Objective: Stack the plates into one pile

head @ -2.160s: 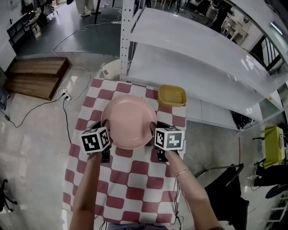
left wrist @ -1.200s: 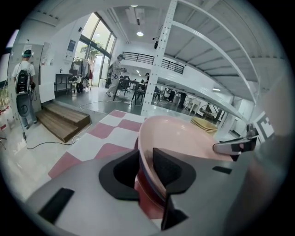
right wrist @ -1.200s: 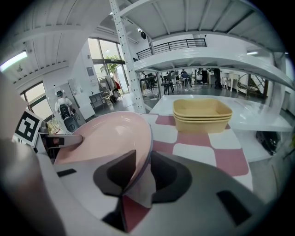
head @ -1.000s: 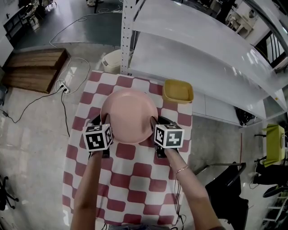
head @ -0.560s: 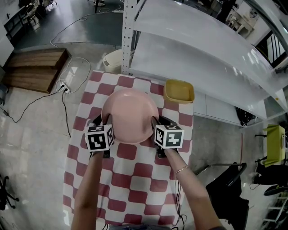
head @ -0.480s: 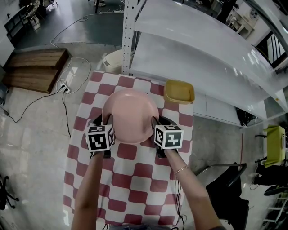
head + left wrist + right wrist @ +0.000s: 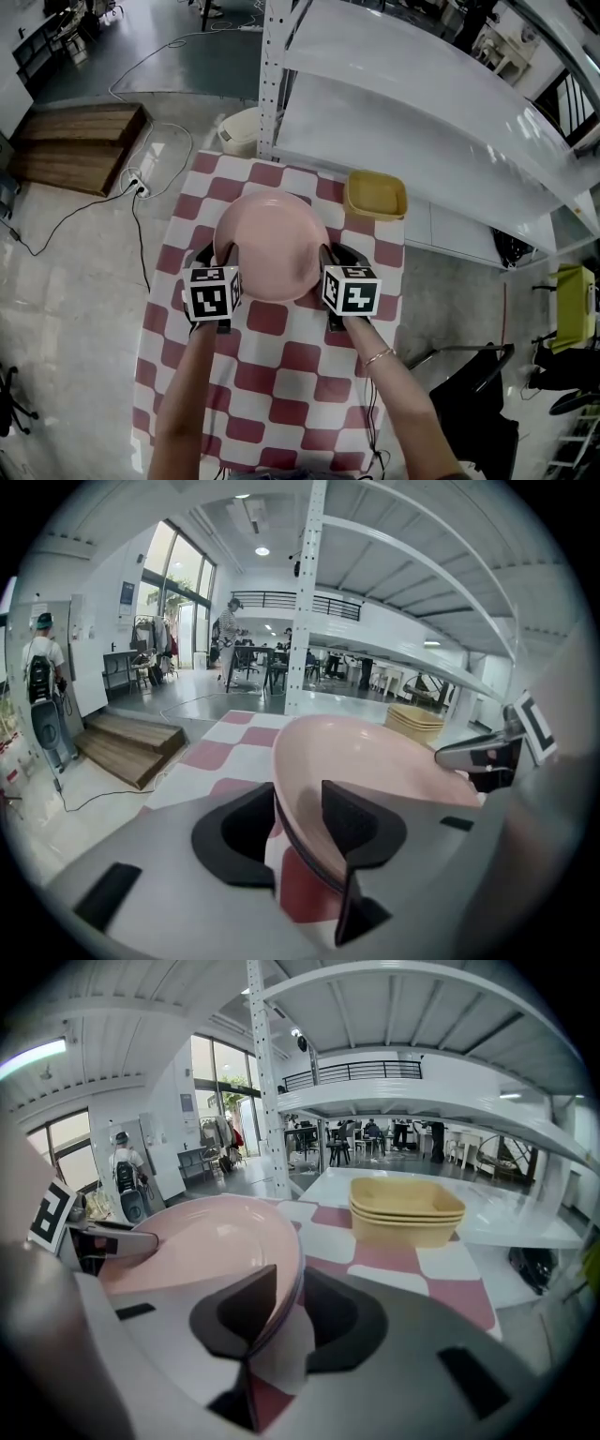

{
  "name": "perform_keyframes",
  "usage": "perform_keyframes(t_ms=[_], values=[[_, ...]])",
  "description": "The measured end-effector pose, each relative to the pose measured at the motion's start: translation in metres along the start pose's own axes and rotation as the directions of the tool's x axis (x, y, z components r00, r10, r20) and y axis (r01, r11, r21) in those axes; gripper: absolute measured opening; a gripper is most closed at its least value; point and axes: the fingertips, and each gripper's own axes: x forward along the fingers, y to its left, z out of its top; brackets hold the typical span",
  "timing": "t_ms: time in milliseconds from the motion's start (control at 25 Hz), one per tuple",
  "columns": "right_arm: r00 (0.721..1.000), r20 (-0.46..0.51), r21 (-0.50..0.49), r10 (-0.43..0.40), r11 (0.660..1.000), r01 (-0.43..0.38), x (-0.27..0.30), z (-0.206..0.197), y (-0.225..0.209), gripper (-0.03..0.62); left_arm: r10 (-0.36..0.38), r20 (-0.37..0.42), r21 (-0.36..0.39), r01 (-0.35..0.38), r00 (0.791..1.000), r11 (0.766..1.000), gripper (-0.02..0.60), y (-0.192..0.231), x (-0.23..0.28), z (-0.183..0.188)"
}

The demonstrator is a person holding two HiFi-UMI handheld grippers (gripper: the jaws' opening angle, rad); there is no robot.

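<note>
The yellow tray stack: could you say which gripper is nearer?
Right. The right gripper grips the pink plate's right rim, near the yellow stack; the left gripper, jaws opening, straddles the left rim.

Checkered tablecloth (image 7: 281, 375) beside white metal shelving (image 7: 394, 122); wooden platform (image 7: 75, 145) on floor.

Both grippers are the same build. The left gripper (image 7: 214, 253) and right gripper (image 7: 330, 253) each have a smooth grey body and chunky black pads (image 7: 361, 822) with a scooped-out shape. Each also carries a cube (image 7: 212, 292) covered in black-and-white square markers. The left one's jaws are opening right now, with the plate (image 7: 375, 761) rim between them. Only thing worn that shows is a thin bracelet (image 7: 380, 357) on the right wrist.
</note>
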Motion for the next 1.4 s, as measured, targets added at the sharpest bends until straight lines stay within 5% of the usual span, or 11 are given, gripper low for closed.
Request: perform_keyframes(t_ms=[600, 1080, 1400], values=[[0.998, 0.054, -0.007, 0.026, 1.0, -0.026, -0.018, 0.006, 0.02, 0.1, -0.013, 0.065, -0.047, 0.016, 0.998, 0.999, 0.162, 0.0, -0.024, 0.012], [0.987, 0.134, -0.037, 0.087, 0.996, -0.083, -0.056, 0.012, 0.04, 0.041, -0.005, 0.123, -0.05, 0.011, 0.992, 0.999, 0.048, -0.011, -0.06, 0.014], [0.976, 0.191, -0.07, 0.107, 0.993, -0.095, -0.088, 0.02, 0.043, 0.017, -0.012, 0.17, -0.056, 0.022, 0.985, 0.998, 0.028, -0.022, -0.089, 0.025]])
